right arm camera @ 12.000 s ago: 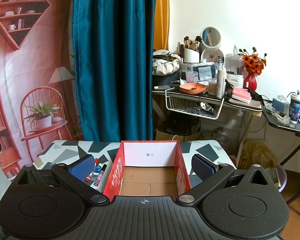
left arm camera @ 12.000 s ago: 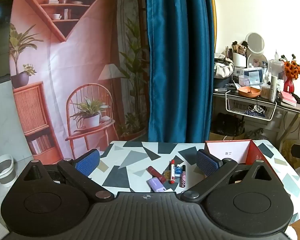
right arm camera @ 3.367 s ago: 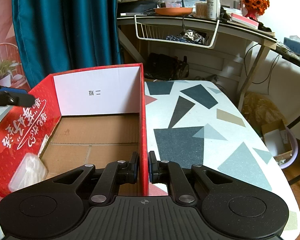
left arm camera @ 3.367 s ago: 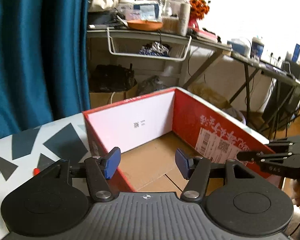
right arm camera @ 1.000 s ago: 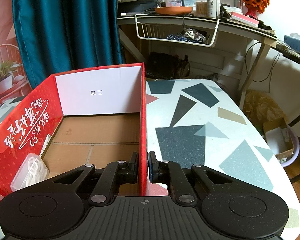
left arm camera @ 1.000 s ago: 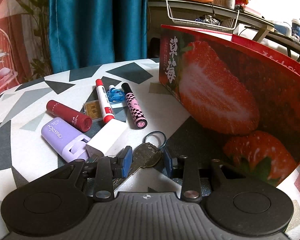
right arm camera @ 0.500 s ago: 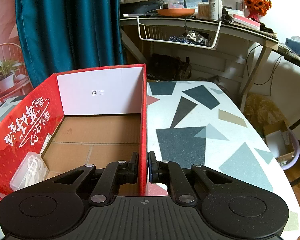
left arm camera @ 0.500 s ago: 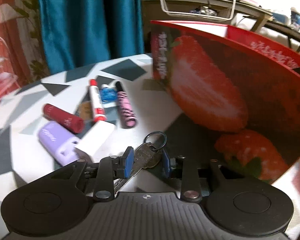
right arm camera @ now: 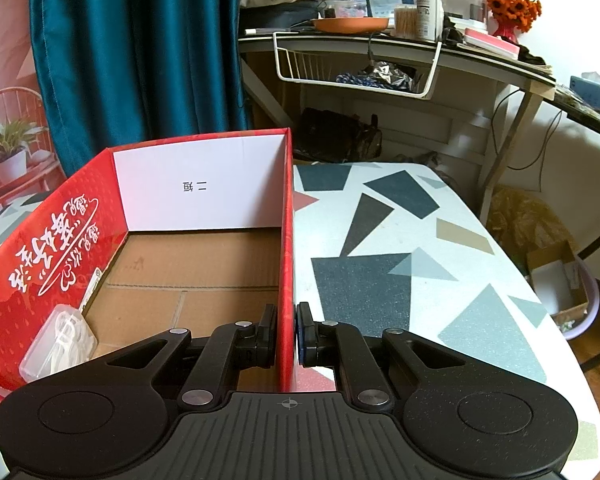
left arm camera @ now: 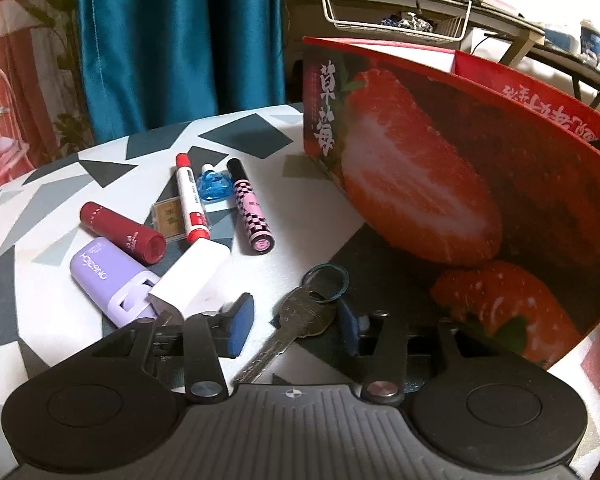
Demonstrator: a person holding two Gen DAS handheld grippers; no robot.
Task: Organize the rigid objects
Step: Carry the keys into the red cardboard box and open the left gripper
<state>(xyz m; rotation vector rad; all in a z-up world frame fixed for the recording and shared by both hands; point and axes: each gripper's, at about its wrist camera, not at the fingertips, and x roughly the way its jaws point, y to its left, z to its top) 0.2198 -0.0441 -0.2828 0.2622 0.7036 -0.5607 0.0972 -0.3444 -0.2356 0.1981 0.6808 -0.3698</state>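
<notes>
Key (left arm camera: pixel 300 320) now between narrowed tongs (left arm camera: pixel 294 328)

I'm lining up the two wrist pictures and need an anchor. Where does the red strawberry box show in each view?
Left wrist view: the red strawberry box fills the right half, its printed outer wall facing the camera, to the right of the key and pens.
Right wrist view: the box sits left of centre, open interior visible, its right wall pinched by the right gripper.
Shared landmark: the blue curtain behind the table.
</notes>
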